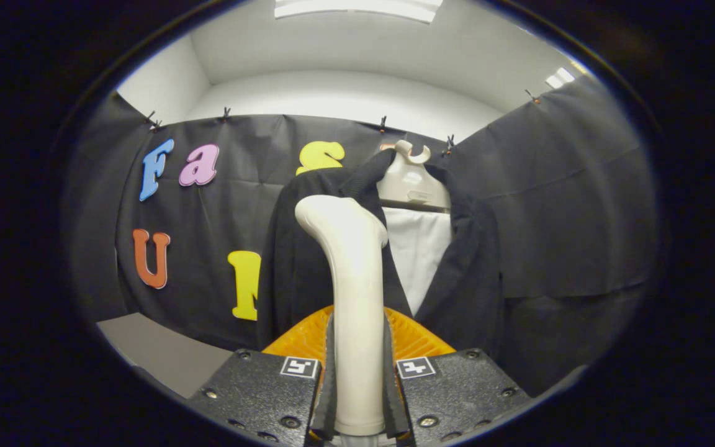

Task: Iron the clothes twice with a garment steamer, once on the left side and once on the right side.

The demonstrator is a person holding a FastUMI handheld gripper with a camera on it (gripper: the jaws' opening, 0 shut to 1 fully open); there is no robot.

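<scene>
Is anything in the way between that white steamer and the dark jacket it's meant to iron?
Nothing visible. The hand-held gripper is shut on the steamer, whose head rises just in front of the dark jacket hanging on its hanger.

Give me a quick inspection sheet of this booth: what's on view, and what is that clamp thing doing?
Surface: a grey floor or tabletop patch below the booth wall; which one, cannot tell.
Job's things: white plastic garment steamer, upright, its head in front of the dark jacket, which hangs over a white shirt on a pale plastic hanger.
Clutter: nothing seen.
Grippers: gripper shut on the steamer's handle, both fingers pressing its sides.
Cables: nothing seen.
Surroundings: black cloth wall held by small clips, white ceiling with light panels.
</scene>
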